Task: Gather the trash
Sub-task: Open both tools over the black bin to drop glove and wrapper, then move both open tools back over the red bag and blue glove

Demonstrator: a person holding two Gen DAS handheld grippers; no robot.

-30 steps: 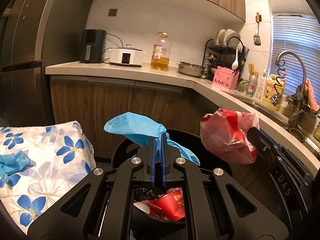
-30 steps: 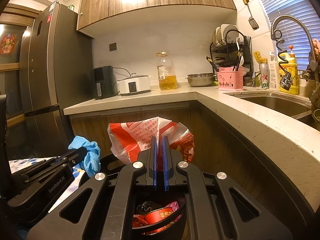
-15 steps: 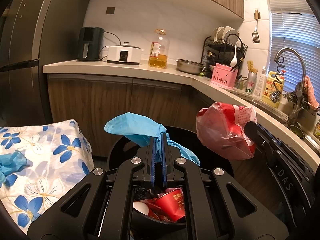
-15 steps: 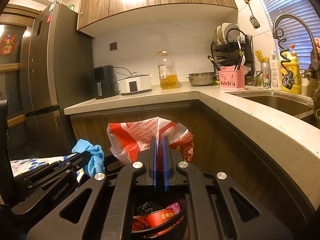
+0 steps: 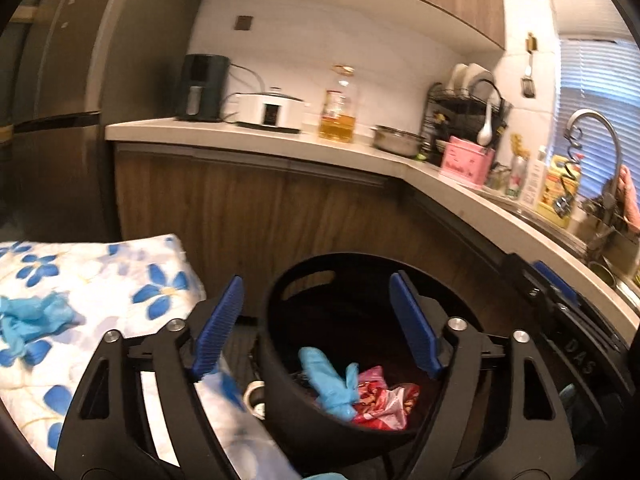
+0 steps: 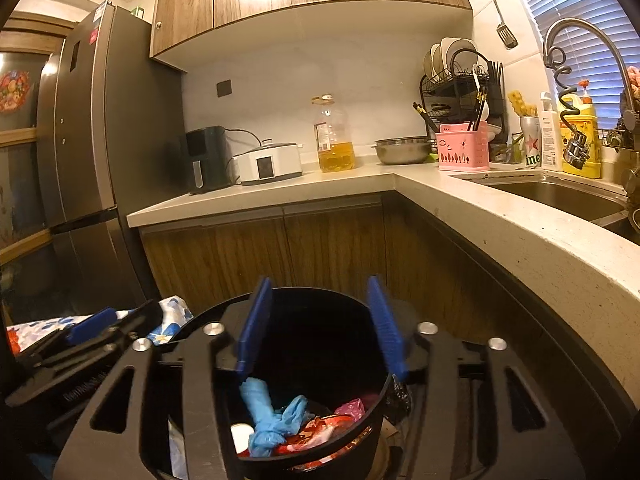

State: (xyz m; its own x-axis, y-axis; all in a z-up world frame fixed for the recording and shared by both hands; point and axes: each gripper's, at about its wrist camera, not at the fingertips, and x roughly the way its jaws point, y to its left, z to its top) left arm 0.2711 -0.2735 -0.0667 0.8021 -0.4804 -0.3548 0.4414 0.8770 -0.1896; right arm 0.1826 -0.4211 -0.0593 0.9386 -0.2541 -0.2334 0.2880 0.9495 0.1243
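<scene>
Both tongs stand released over the round black plastic trash bin [image 6: 316,384], nothing between the blue pads. The left tongs [image 5: 316,320] have just been opening wide, and the right tongs [image 6: 320,320] have just been opening too, though less far. The crumpled blue rubber glove [image 5: 330,384] lies inside the bin on top of the red-and-white plastic bag [image 5: 384,400], with other red wrappers beneath — the drop looks done for these two pieces.

What is left is a second crumpled blue glove [image 5: 32,316] lying on the white cloth with blue flowers [image 5: 100,280], near its left edge and well apart from the bin. The risks from here, as I judge them:

- The glove is soft and sits on loose cloth — tongs closing low could pinch the cloth along with it and drag the cover.
- The two tongs hang close together above the bin; swinging the left one toward the cloth could knock the right one or the bin's rim.
- The glove in the bin rides high on the heap, so a brushing finger might flick it back out.
</scene>
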